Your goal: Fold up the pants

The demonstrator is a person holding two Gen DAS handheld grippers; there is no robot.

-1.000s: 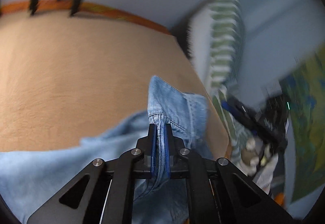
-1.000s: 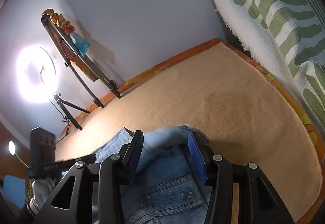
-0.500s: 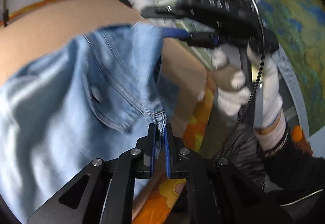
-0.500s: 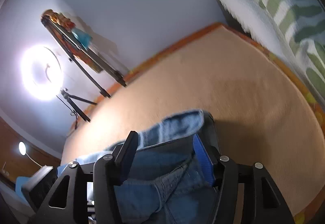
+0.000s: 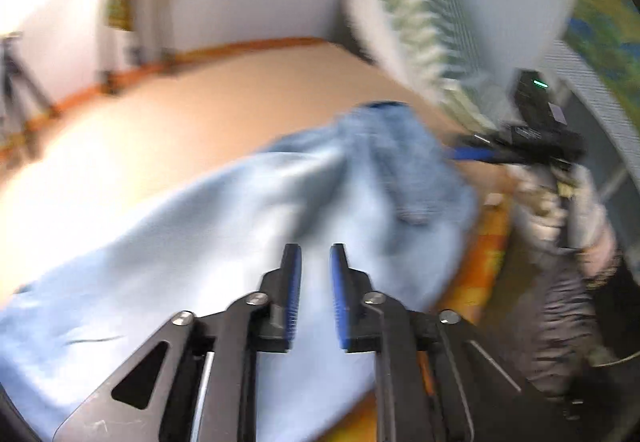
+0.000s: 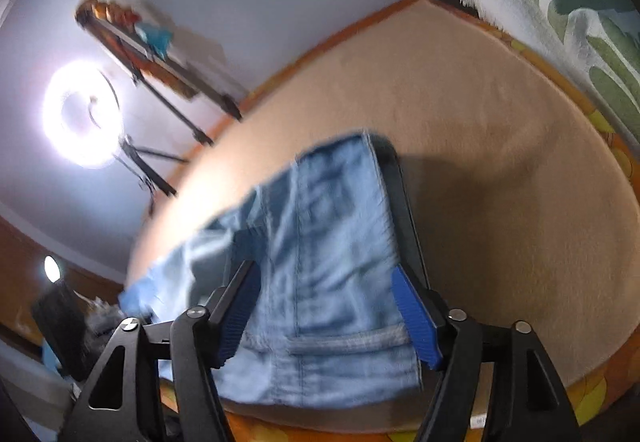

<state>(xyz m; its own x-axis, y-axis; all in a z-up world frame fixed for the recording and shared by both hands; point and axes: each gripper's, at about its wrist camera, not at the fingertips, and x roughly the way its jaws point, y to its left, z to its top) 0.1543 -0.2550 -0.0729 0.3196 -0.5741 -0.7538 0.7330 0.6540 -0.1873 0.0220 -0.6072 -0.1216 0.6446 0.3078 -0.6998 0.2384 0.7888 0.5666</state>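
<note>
Light blue jeans [image 5: 248,242] lie spread on a tan bed cover [image 5: 140,145]. My left gripper [image 5: 314,254] hovers just above the pale cloth. Its jaws are opening, a narrow gap shows between the blue pads, and nothing is in it. My right gripper [image 6: 320,209] stands wide over a raised fold of the jeans [image 6: 332,242]. The denim hangs between its fingers and drapes over the left one, with no pad pressing on it. In the left wrist view the right gripper [image 5: 420,129] reaches into that bunched end, held by a gloved hand [image 5: 560,201].
A green-and-white striped blanket [image 6: 560,1] lies along the bed's far side. An orange patterned sheet [image 5: 484,254] edges the bed. A ring light [image 6: 82,113] and tripod legs [image 6: 168,113] stand by the white wall.
My left gripper let go of the denim hem it pinched and its jaws parted. It swung over the spread cloth. My right gripper's jaws widened and the fold now sits higher between them.
</note>
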